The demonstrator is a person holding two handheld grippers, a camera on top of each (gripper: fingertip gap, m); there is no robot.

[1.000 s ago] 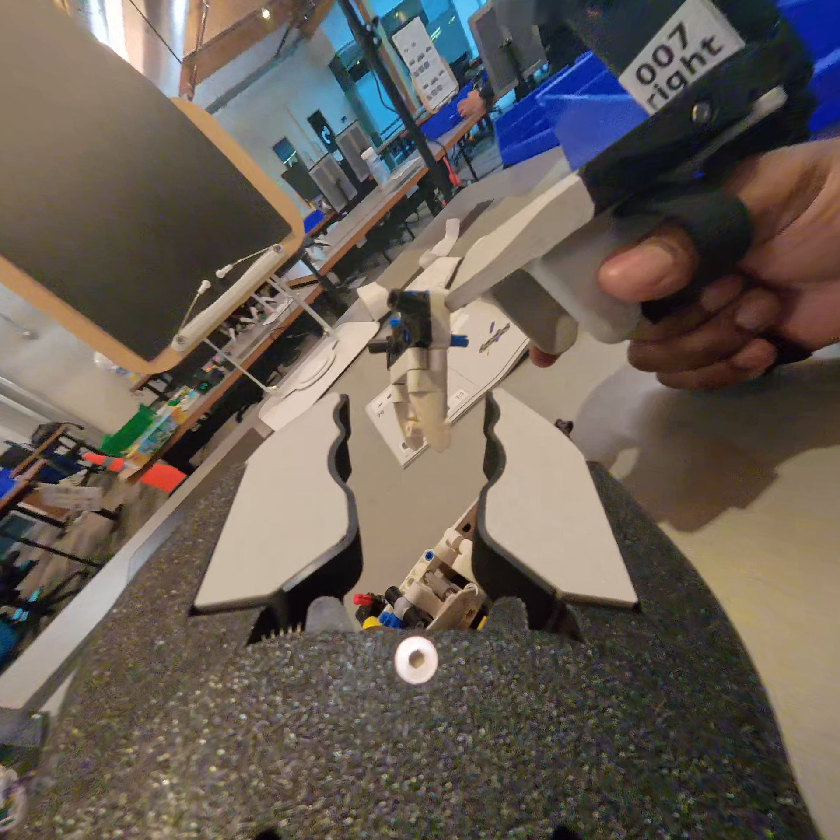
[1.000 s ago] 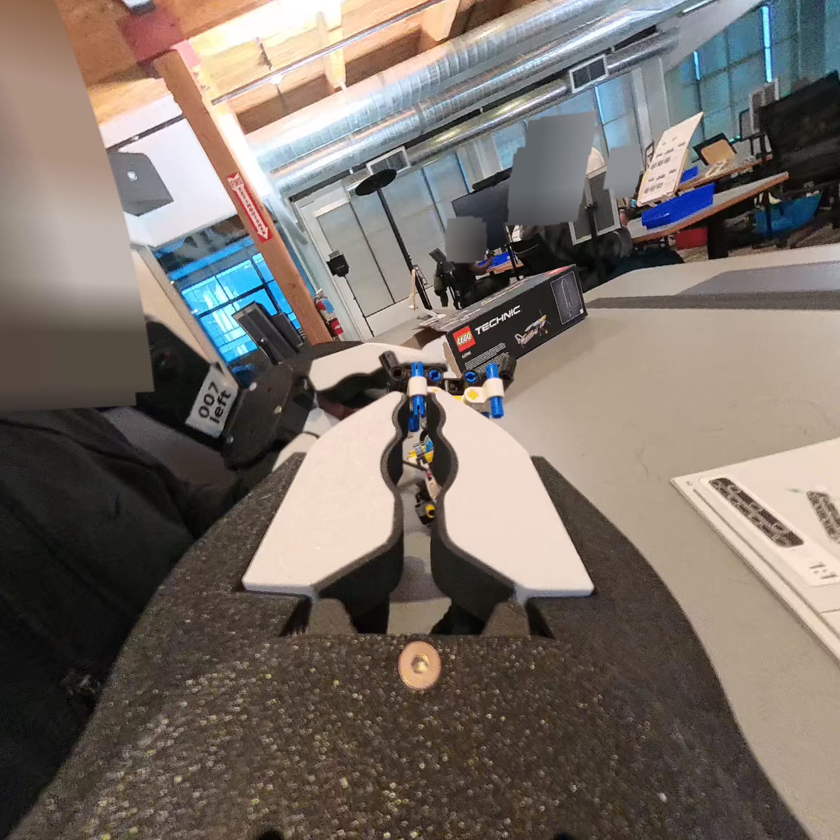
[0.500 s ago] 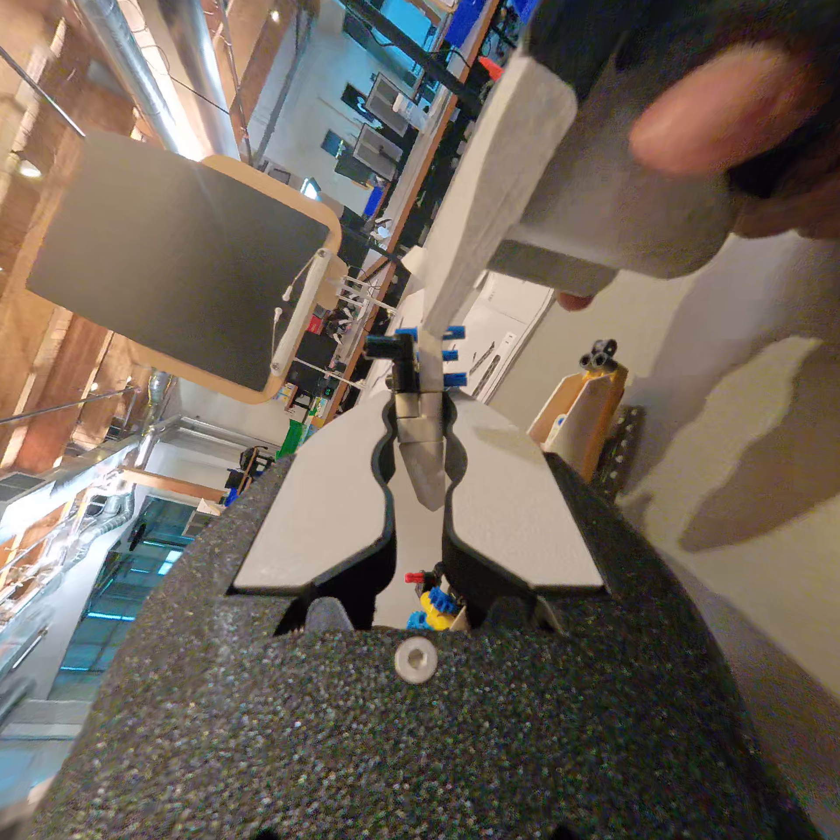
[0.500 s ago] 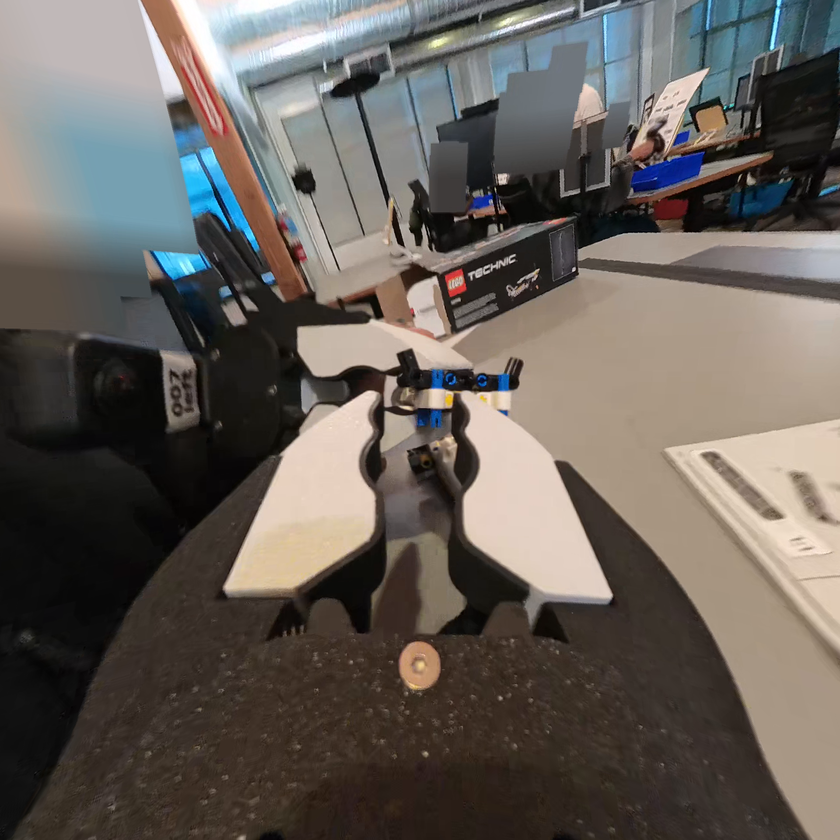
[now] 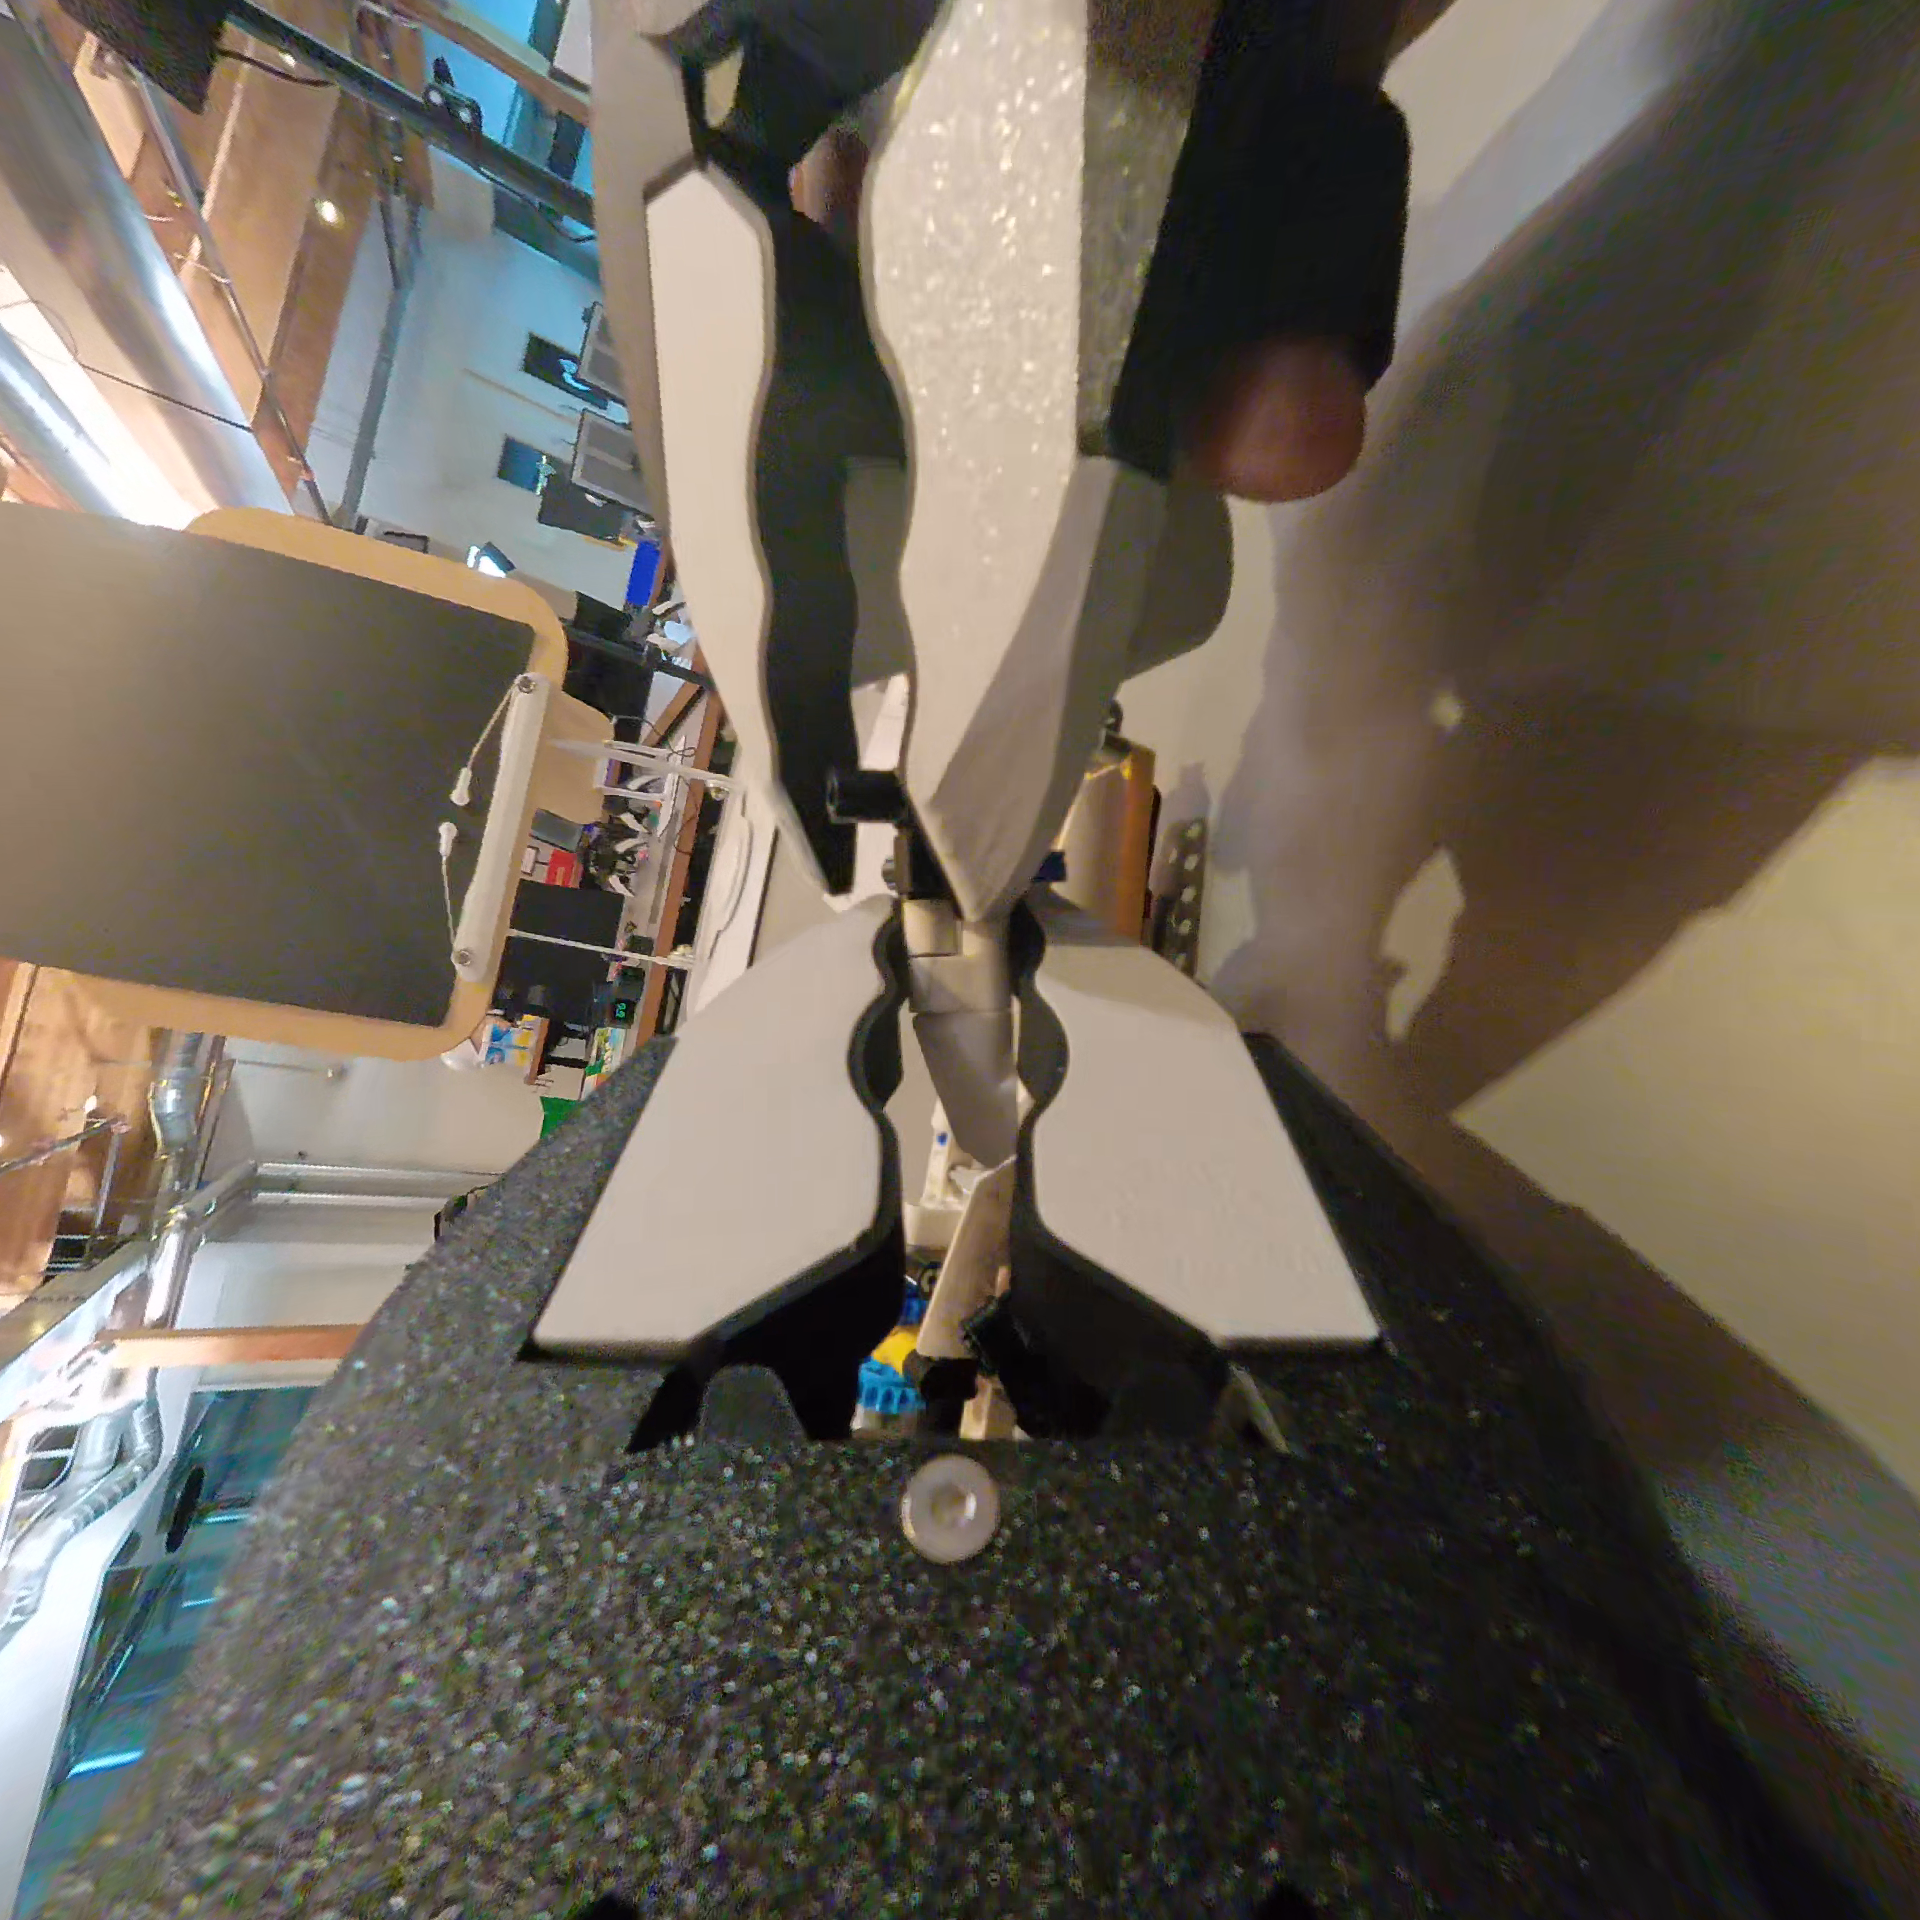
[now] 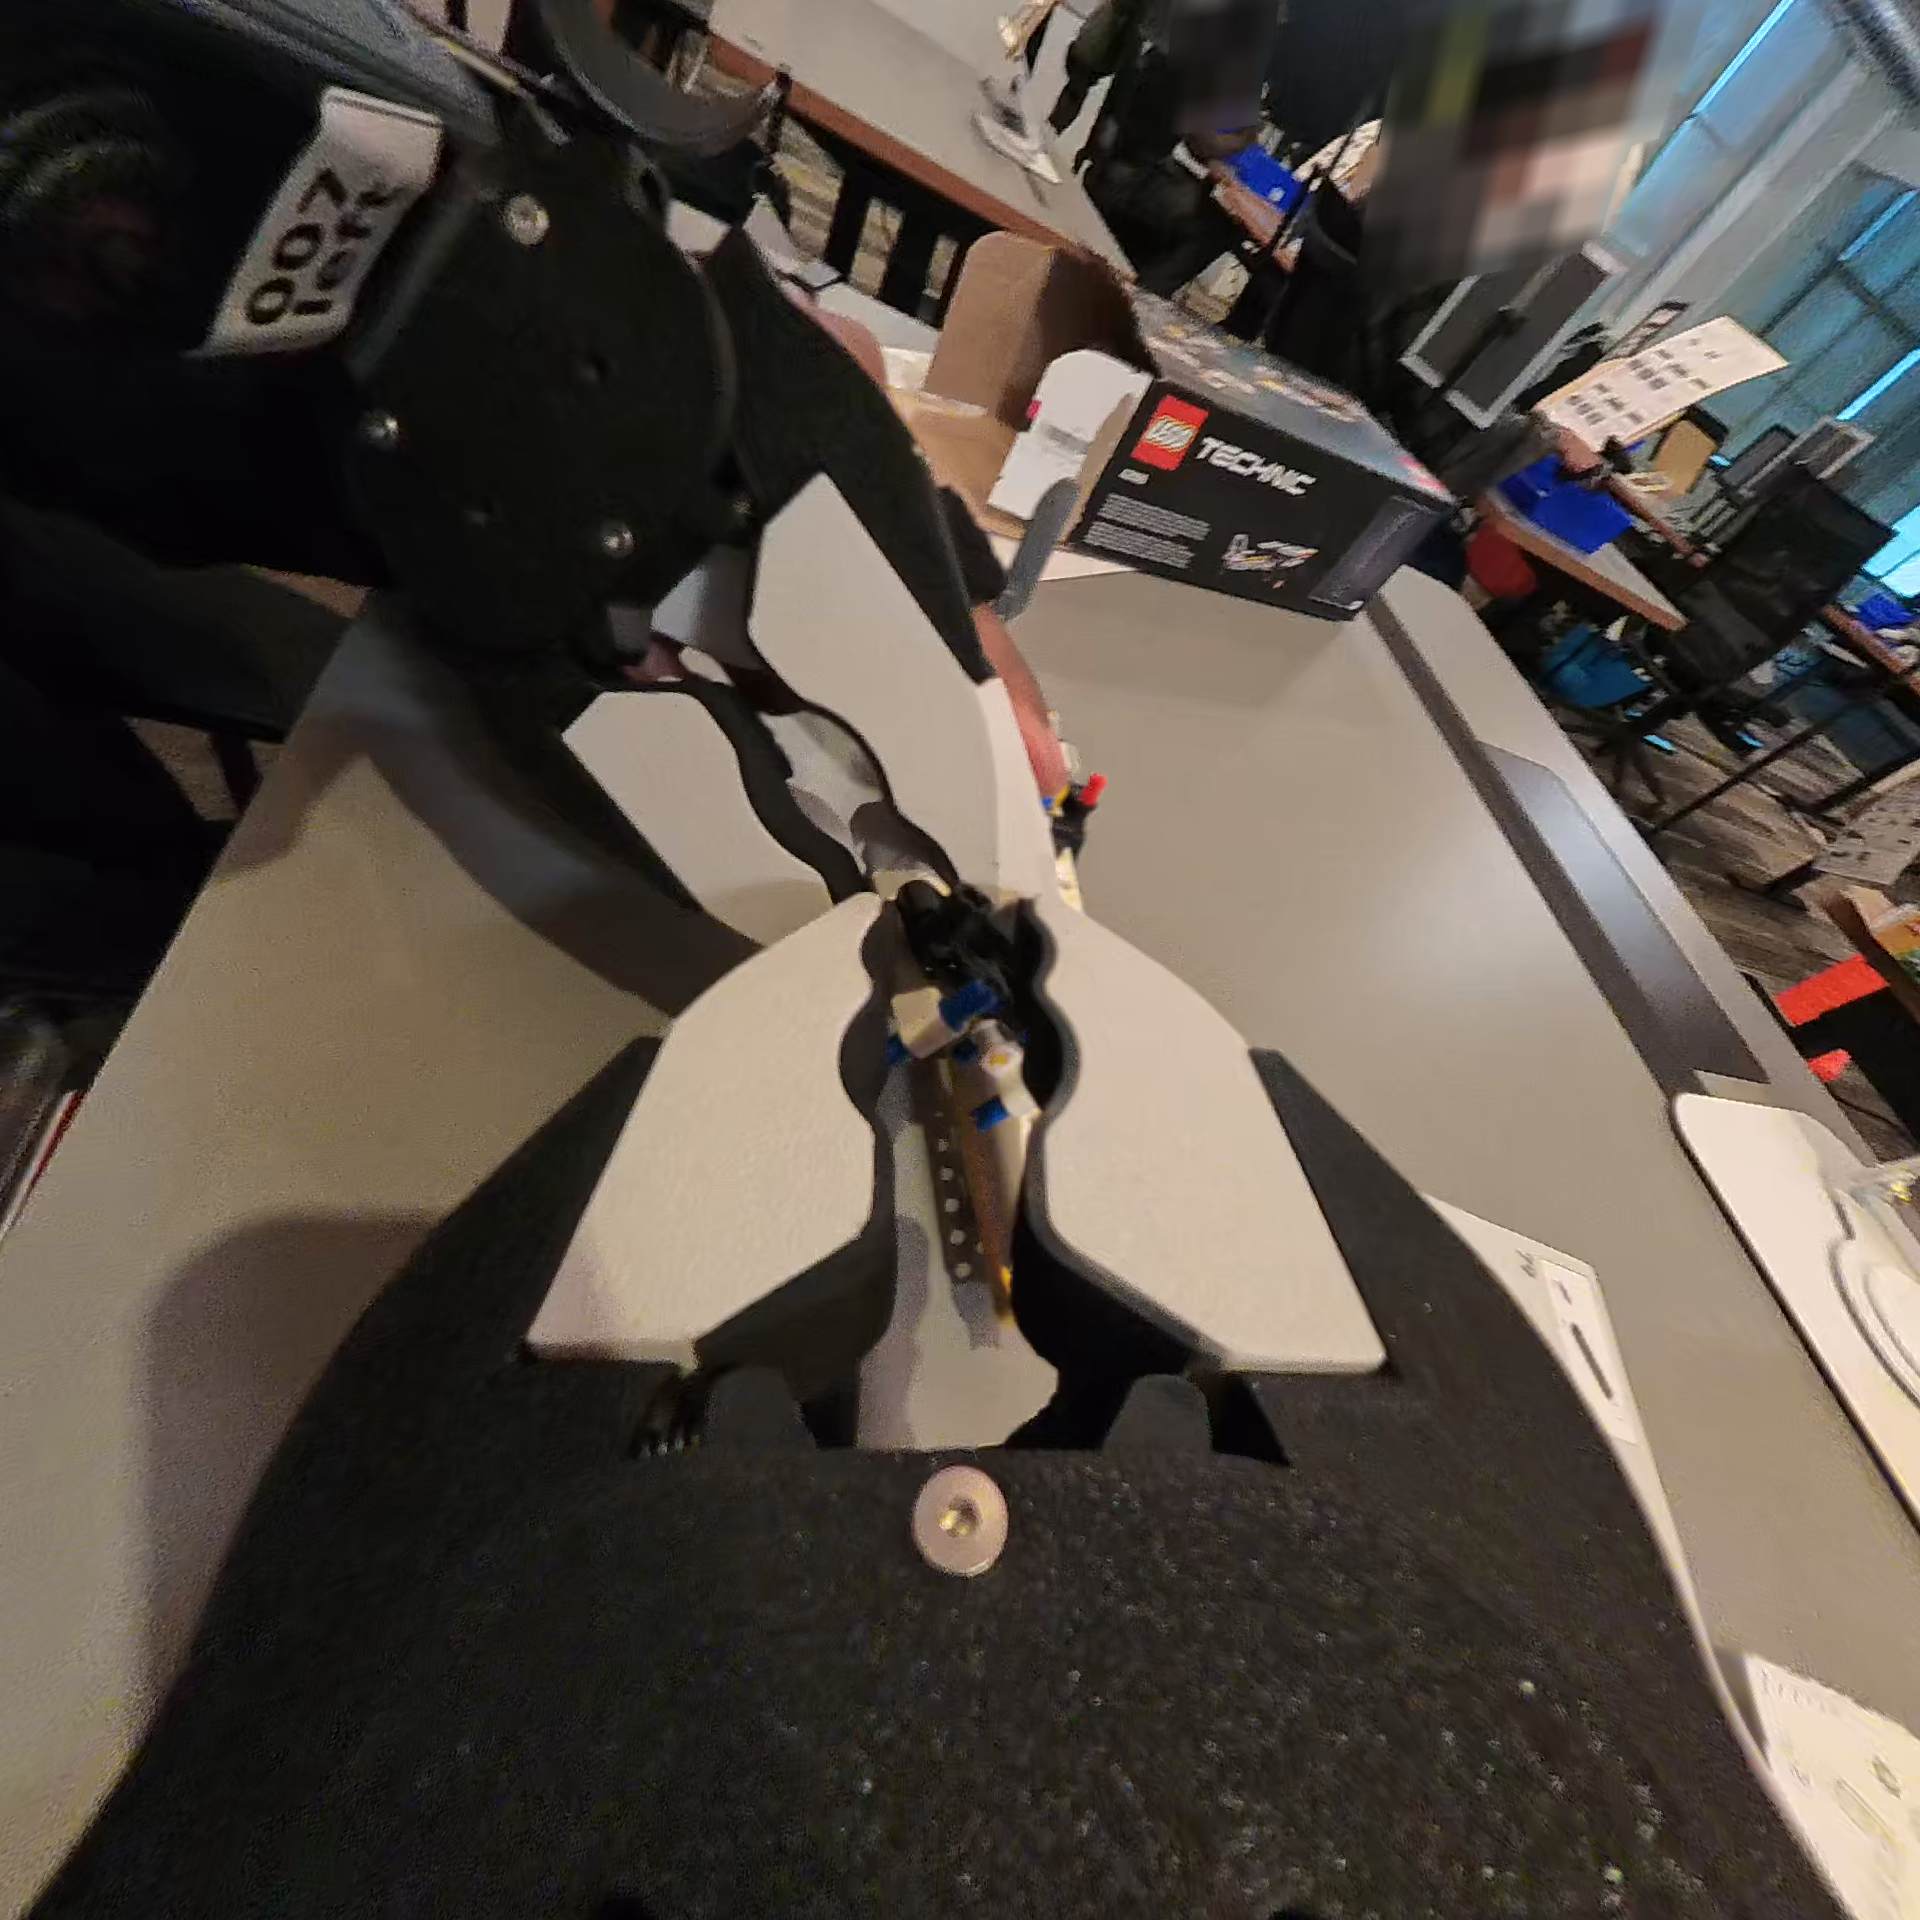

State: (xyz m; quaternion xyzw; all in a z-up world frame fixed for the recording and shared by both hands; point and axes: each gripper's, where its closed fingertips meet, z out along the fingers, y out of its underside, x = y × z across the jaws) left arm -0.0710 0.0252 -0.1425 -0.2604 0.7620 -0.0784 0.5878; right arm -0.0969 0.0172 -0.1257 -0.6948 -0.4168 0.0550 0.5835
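The left gripper [image 5: 958,940] was closed to a narrow gap on the white end of a small toy-brick assembly [image 5: 961,1023], with both pads pressed against the white panel piece. The right gripper [image 6: 954,925] was likewise closed narrowly on the black-and-blue connector end of the same assembly [image 6: 956,1023], which ran back between its fingers. The two grippers met tip to tip, the assembly being held above the grey table [image 6: 1299,831]. A hand [image 5: 1283,426] held the right gripper's handle. A loose cluster of brick parts with a red pin [image 6: 1081,805] lay on the table just right of the left gripper. A black product box [image 6: 1247,509] stood farther off, and printed sheets [image 6: 1829,1247] lay at the near right.
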